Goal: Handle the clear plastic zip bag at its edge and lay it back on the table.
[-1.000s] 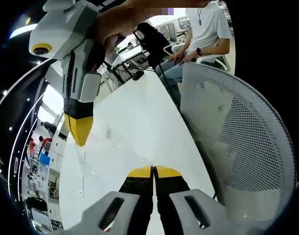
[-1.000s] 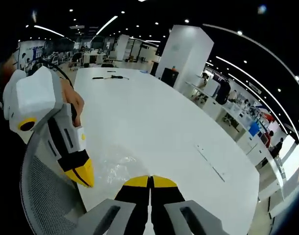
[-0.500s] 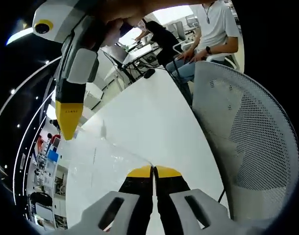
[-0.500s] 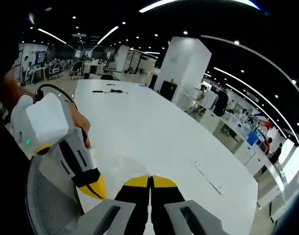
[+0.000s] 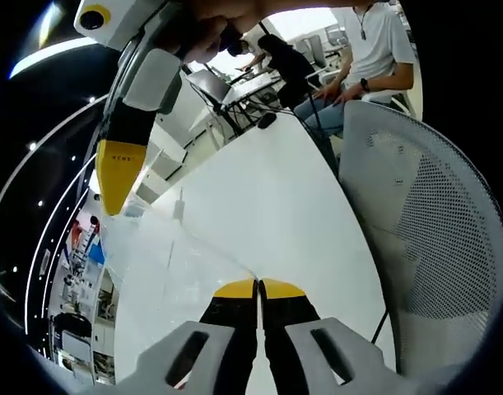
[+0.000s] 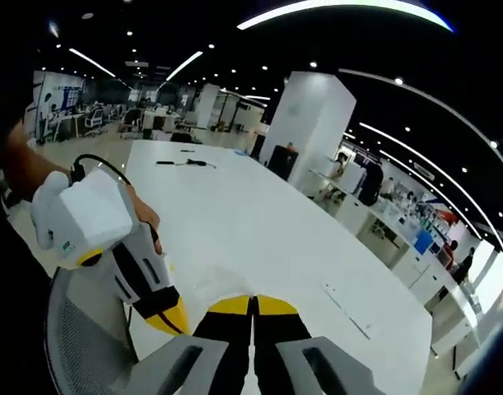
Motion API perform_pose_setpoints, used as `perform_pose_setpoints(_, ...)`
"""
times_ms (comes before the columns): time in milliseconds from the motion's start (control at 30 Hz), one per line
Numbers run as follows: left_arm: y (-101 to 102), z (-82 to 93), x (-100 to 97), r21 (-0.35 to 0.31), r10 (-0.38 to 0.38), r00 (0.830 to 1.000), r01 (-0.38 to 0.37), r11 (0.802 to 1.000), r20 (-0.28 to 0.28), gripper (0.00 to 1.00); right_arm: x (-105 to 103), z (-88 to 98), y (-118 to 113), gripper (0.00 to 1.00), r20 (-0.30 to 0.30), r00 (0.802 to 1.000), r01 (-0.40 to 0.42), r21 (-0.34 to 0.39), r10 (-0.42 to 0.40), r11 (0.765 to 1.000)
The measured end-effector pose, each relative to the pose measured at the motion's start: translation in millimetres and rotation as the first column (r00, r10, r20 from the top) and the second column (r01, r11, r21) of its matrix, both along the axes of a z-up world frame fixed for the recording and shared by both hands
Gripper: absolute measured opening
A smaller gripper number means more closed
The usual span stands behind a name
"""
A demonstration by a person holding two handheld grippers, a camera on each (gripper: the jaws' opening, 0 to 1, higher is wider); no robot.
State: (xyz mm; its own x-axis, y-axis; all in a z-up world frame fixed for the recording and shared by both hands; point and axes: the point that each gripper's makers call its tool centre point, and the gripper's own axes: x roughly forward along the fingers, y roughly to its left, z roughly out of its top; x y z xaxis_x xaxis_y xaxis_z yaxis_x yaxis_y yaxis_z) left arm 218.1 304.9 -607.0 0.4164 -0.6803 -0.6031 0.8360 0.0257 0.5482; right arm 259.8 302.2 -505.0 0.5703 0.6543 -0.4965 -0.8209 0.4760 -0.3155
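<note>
White table (image 5: 267, 197), mesh chair (image 5: 432, 239) at right. Zip bag (image 5: 165, 263) held aloft, stretched: left gripper (image 5: 258, 288) and right gripper (image 5: 113, 177) clamped on edges. Next: lowering flat.

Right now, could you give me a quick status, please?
Both tools shut on the zip bag, left tool, right tool. Bag held above the table. Mesh chair alongside.
</note>
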Motion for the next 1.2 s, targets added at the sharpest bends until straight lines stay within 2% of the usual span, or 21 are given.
perform_pose_setpoints(300, 6, -10.4, 11.8, -0.01, 0.033, 0.999, -0.033, 0.999, -0.012, 0.0, -4, -4.8, 8, 0.0, -0.027, 0.999, -0.02, 0.022, 0.02, 1.0)
perform_pose_setpoints(600, 16, -38.4, 10.5, 0.006, 0.057, 0.997, -0.057, 0.998, -0.048, 0.0, -8, -34.6, 11, 0.0, -0.07, 0.997, -0.03, -0.007, 0.029, 1.0)
perform_pose_setpoints(800, 20, -62.7, 7.5, 0.019, 0.079, 0.993, -0.077, 0.997, -0.083, 0.0, -9, -62.0, 13, 0.0, -0.114, 0.993, -0.041, -0.029, 0.038, 0.999)
perform_pose_setpoints(1200, 30, -92.3, 6.5, 0.06, 0.113, 0.982, -0.105, 0.993, -0.153, 0.0, -8, -100.1, 19, 0.0, -0.137, 0.988, -0.08, -0.06, 0.071, 0.995)
